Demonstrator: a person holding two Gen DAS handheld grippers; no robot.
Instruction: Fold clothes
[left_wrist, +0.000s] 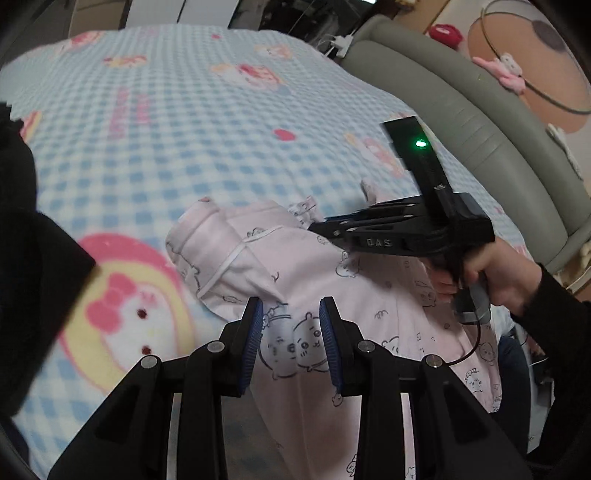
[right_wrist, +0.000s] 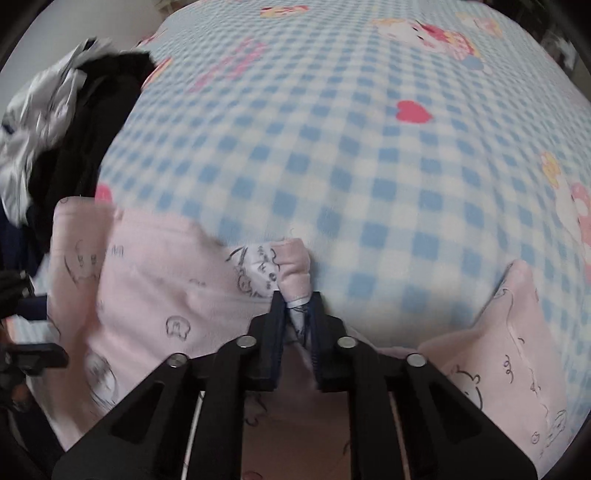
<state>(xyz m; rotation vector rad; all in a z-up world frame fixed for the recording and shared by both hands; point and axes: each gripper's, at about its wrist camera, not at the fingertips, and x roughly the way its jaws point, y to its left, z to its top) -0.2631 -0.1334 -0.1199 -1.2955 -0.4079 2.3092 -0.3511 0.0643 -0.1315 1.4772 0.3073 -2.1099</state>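
Pink pyjama garment (left_wrist: 369, 295) lies on the checked blanket (left_wrist: 184, 147); right gripper (right_wrist: 299, 310) pinches its edge; left gripper (left_wrist: 291, 314) gapes above it.

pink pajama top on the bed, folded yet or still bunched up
Still bunched up. The pink pajama top lies rumpled on the checked blanket, and the right tongs pinch a gathered edge.

I count one pink printed garment (left_wrist: 343, 295) on one blue-checked blanket (left_wrist: 184, 122). Two grippers are in play: my left gripper (left_wrist: 291, 332) and my right gripper (right_wrist: 297, 317), each with two fingers. At the far left I make out one pile of dark and white clothes (right_wrist: 62, 140). On the right, one grey padded headboard (left_wrist: 461, 110).
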